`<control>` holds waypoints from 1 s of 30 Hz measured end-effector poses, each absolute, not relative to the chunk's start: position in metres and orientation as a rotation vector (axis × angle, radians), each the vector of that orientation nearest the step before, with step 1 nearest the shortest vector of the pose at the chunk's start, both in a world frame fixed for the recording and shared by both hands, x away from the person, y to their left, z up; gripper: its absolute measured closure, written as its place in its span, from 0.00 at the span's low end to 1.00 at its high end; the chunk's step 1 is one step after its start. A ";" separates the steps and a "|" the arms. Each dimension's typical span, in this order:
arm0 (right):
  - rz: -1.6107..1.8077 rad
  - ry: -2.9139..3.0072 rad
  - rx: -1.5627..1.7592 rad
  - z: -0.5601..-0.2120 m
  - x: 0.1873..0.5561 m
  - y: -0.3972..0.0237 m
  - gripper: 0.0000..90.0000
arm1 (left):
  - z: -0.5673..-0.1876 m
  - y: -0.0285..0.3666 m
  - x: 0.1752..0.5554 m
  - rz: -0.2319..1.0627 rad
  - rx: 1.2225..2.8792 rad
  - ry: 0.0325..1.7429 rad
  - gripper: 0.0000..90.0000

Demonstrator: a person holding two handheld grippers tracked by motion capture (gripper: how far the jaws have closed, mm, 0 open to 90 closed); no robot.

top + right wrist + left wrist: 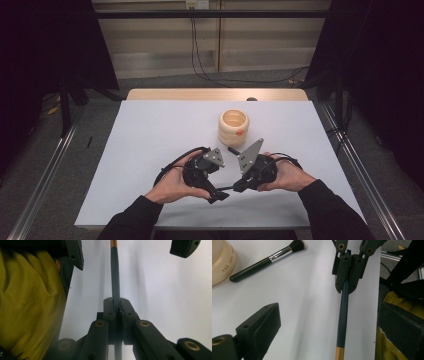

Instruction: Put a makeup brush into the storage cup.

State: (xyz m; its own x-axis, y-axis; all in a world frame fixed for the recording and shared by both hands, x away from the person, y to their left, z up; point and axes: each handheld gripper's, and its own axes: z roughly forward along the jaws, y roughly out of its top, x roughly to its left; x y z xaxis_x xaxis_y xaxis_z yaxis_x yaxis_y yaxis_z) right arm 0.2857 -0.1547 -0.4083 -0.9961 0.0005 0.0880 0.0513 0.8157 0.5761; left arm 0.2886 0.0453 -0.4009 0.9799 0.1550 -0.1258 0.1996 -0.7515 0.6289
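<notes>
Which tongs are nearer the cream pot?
Right. The right tongs sit just below the pot, shut on a brush handle; the left tongs lie lower-left, open.

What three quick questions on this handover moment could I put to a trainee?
1. True or false: the right tool is shut on the dark-handled brush.
2. How do the jaws of the left tool stand? A) open, either side of the handle without pressing it B) clamped on the handle C) clamped on the cup
3. What lies loose on the white table beside the cream cup?

Key: 1 true. 2 A. 3 A black makeup brush with a silver ferrule, touched by neither tool.
</notes>
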 end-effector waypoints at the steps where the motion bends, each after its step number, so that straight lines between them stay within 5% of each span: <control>1: -0.927 -2.912 -0.039 -0.408 0.286 -0.155 0.95 | -0.400 0.046 0.290 -0.086 2.435 0.236 0.05; 30: -1.012 -2.934 -0.241 -0.411 0.288 -0.171 0.95 | -0.401 0.098 0.285 0.116 2.104 0.460 0.03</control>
